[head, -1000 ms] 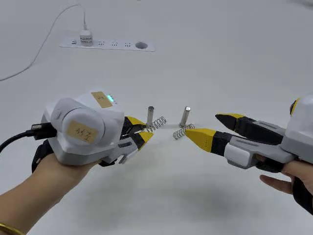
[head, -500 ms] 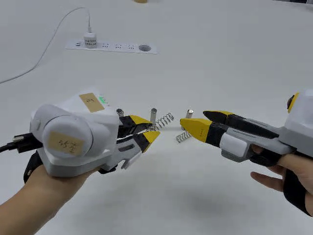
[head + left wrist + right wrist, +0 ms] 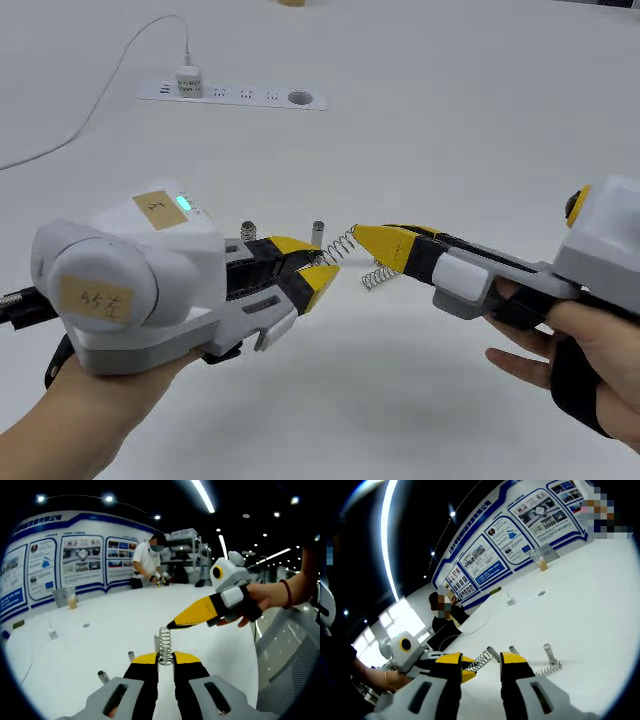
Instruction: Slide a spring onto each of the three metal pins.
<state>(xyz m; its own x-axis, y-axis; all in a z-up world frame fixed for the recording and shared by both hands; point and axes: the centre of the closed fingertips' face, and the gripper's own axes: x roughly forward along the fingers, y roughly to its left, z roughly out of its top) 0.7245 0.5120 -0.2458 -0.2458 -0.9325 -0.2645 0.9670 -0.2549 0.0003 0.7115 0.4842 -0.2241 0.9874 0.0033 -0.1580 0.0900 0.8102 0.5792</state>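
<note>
The spring (image 3: 338, 246), judged light, soft and apt to bend or flick away, is held in the air just above the pins (image 3: 318, 232), pinched at one end by the left gripper (image 3: 165, 658), and is best taken at its free end, flanked by the spread-jawed right gripper (image 3: 484, 656).
</note>
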